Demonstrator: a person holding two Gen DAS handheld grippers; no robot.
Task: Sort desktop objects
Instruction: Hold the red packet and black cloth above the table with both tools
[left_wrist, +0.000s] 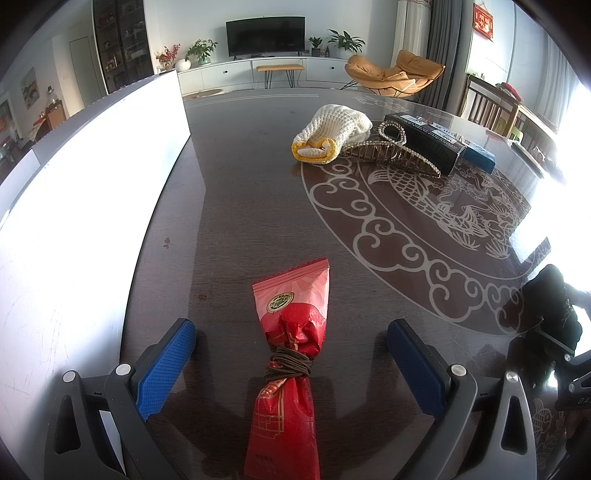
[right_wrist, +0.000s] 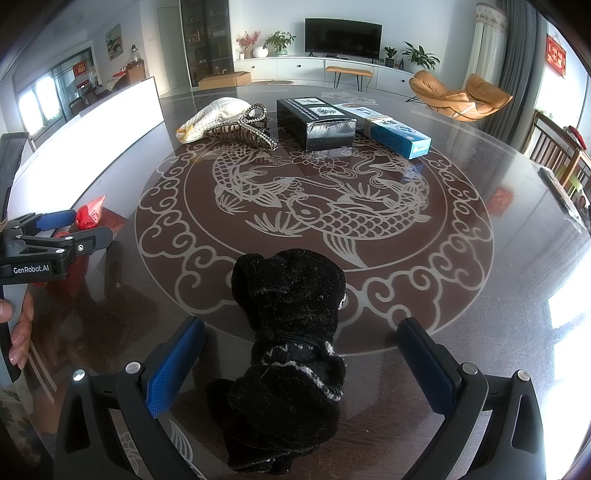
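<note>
We see the red packet (left_wrist: 291, 354) lying lengthwise between the spread fingers of our left gripper (left_wrist: 291, 354) (released, touching nothing), beside the white board (left_wrist: 92, 184) at the surface's (left_wrist: 240, 206) left edge. Our right gripper (right_wrist: 301, 365), likewise released, straddles the black glove (right_wrist: 291, 332), cuff toward us.

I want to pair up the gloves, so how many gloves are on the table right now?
2. A white knitted glove lies at the far side beside the hair claw clip; a black glove lies between the open fingers of the right gripper. Others may be out of view.
</note>
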